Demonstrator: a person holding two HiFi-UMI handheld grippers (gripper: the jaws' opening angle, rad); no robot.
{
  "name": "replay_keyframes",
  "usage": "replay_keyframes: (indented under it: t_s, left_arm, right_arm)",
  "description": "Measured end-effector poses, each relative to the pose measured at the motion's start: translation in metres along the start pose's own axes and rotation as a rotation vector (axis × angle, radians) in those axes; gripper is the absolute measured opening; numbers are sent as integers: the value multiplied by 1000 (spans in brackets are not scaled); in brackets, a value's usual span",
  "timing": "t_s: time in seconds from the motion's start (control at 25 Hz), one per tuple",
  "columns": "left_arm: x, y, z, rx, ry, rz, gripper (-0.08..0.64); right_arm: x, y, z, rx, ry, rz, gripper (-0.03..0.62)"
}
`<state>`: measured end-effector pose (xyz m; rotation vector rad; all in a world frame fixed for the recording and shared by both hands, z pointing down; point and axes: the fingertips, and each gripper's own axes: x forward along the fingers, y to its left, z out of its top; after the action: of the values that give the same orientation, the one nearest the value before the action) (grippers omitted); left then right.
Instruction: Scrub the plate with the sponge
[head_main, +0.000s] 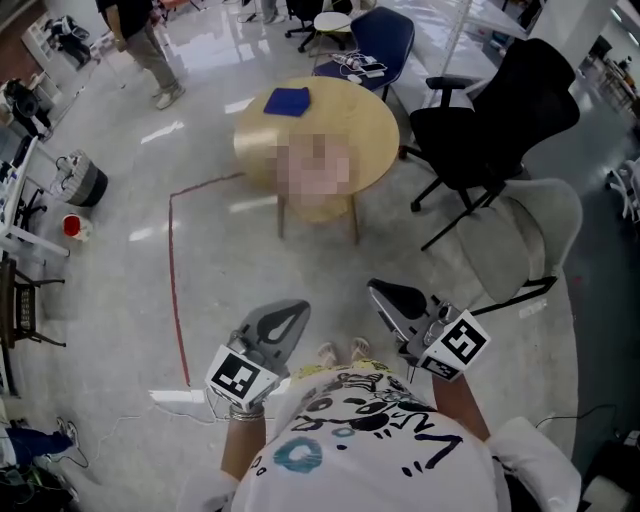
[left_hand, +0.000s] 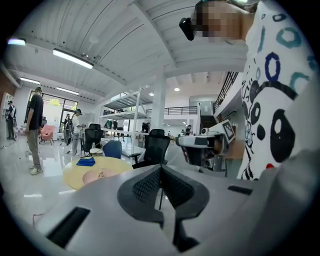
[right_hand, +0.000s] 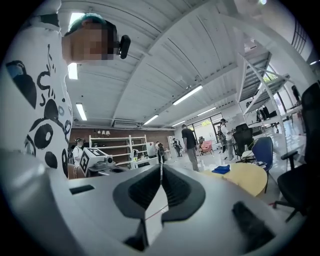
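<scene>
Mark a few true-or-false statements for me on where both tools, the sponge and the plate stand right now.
1. The left tool and the right tool are both shut with nothing between the jaws. True.
2. The blue sponge is held in the left tool. False: it lies on the round table.
3. Both tools hang over the table. False: they are held close to the person's body, with bare floor between them and the table.
4. A black office chair stands beside the table. True.
5. The sponge rests on the plate. False: it lies apart from the plate on the tabletop.
</scene>
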<state>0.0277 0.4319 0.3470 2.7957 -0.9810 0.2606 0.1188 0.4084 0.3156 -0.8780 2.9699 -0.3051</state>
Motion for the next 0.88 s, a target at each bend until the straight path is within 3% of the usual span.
replay_keyframes:
  t_s: [0.4, 0.88]
  left_arm:
    - [-4, 52, -12, -40, 42, 5, 15]
    - [51, 156, 7, -69, 30, 98, 15]
  right_arm:
    - [35, -9, -10, -17, 46, -24, 29]
    - [110, -120, 14, -71, 63, -10, 29]
